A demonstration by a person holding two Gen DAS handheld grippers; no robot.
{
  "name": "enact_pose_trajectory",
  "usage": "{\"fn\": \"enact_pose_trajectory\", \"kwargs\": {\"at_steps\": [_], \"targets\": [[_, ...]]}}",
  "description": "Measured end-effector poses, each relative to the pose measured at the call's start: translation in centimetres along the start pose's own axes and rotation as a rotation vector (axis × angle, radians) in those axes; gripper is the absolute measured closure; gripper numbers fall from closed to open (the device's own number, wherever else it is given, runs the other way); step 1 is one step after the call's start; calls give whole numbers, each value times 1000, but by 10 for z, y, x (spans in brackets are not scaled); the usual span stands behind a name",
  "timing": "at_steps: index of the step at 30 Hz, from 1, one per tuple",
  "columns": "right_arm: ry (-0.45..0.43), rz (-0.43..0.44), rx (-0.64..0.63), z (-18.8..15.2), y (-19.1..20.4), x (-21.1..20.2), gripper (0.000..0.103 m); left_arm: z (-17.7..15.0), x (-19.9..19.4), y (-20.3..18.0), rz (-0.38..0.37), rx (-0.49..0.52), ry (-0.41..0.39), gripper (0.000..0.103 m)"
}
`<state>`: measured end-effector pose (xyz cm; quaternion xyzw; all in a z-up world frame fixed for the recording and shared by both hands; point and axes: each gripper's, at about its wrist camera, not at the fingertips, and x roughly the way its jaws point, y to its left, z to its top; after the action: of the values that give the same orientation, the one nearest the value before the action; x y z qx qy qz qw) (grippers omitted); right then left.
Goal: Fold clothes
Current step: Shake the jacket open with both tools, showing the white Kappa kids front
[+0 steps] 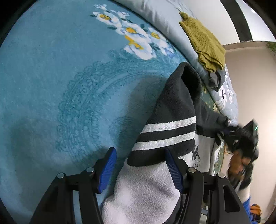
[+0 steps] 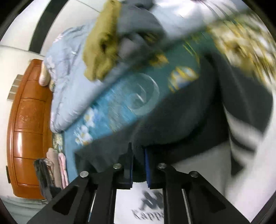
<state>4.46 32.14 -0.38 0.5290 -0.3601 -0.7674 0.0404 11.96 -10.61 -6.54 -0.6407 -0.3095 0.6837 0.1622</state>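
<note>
A fleece top (image 1: 172, 106), black above and white below with two white stripes and a printed logo, lies on the teal flowered blanket (image 1: 51, 77). My left gripper (image 1: 140, 165) stands open over its striped sleeve. The sleeve rests against the right blue pad (image 1: 174, 170), and bare blanket shows beside the left pad. In the left wrist view my right gripper (image 1: 224, 134) is blurred at the top's far black edge, with a hand behind it. In the right wrist view the right gripper (image 2: 138, 155) is shut on the black fleece (image 2: 189, 120), with the logo below it.
An olive knitted garment (image 1: 205, 43) and a grey one (image 1: 217, 79) lie on a pale blue quilt (image 1: 165, 15) at the blanket's far side. A brown wooden cabinet (image 2: 29, 120) stands beyond, with folded pinkish clothes (image 2: 58, 168) beside the blanket's edge.
</note>
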Motion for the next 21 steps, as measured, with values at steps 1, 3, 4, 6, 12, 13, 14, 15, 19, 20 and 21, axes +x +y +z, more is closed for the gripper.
{"fn": "enact_pose_trajectory", "kwargs": {"at_steps": [1,3,4,6,12,13,14,15,19,20,21], "targets": [[-26,15,-9,15,11,-2,94,1,1,-1,-6,2,6,40],[-76,26,-31,43,31,-5,94,1,4,-2,-25,11,20,40],[-88,8,-36,55,39,-2,94,1,5,-3,-35,15,27,40],[-105,-48,-22,80,50,8,95,-1,8,-4,-58,15,48,40],[-51,-155,81,90,34,50,94,-9,12,-13,-80,47,87,48],[-55,-163,75,87,33,52,91,-11,11,-15,-78,56,88,52],[-62,-164,73,85,33,51,91,-12,10,-16,-74,65,87,58],[-65,-156,75,84,32,49,90,-13,10,-17,-73,68,86,61],[-116,-113,30,76,38,20,75,-14,7,-16,-71,49,75,75],[-128,-103,1,72,41,11,75,-15,6,-16,-67,51,66,83],[-141,-94,-27,68,44,1,75,-15,3,-17,-57,59,49,87]]}}
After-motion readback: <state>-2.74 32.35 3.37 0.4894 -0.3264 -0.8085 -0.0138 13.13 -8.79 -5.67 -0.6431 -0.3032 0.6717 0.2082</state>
